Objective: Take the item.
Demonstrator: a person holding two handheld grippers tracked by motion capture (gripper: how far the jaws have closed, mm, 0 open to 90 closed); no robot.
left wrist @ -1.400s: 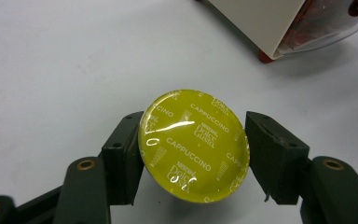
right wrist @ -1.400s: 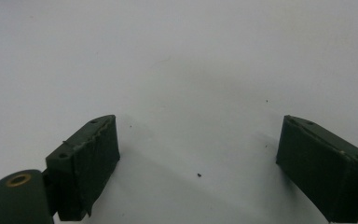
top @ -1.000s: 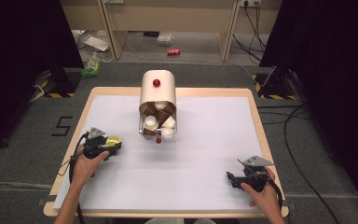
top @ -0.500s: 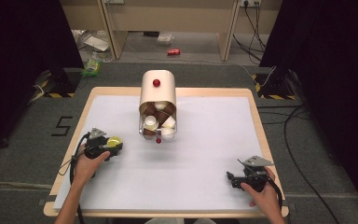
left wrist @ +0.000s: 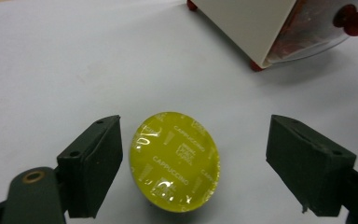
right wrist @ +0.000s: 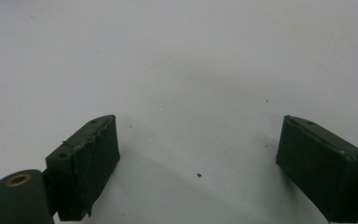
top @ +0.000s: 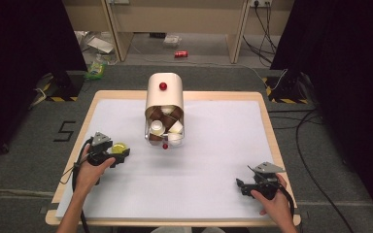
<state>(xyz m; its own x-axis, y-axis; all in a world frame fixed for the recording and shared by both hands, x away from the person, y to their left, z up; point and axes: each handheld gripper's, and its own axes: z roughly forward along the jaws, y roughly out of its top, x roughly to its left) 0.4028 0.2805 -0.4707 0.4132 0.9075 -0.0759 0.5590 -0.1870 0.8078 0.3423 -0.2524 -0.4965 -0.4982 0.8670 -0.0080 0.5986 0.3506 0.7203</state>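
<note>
A yellow coffee capsule (left wrist: 175,161) with a foil lid marked "CAPPUCCINO" lies on the white table between the jaws of my left gripper (left wrist: 196,129). Those jaws have just been opening. The left pad (left wrist: 98,168) stands close beside the capsule and the right pad (left wrist: 307,163) is well clear of it, so nothing presses on it. In the high view the capsule (top: 119,147) sits at the table's left, at the tips of the left gripper (top: 121,154). My right gripper (top: 241,186) rests open near the front right, and in its own view the right gripper (right wrist: 198,140) has bare table between its jaws.
A cream capsule dispenser (top: 163,94) with a red knob lies at the table's middle back. Its clear drawer (top: 165,131) holds several brown and white capsules and faces the front. One corner of the dispenser (left wrist: 261,28) rises just beyond the left gripper.
Both hands have kept their places in the high view. The yellow capsule lies at the same spot by the left gripper's tips.
</note>
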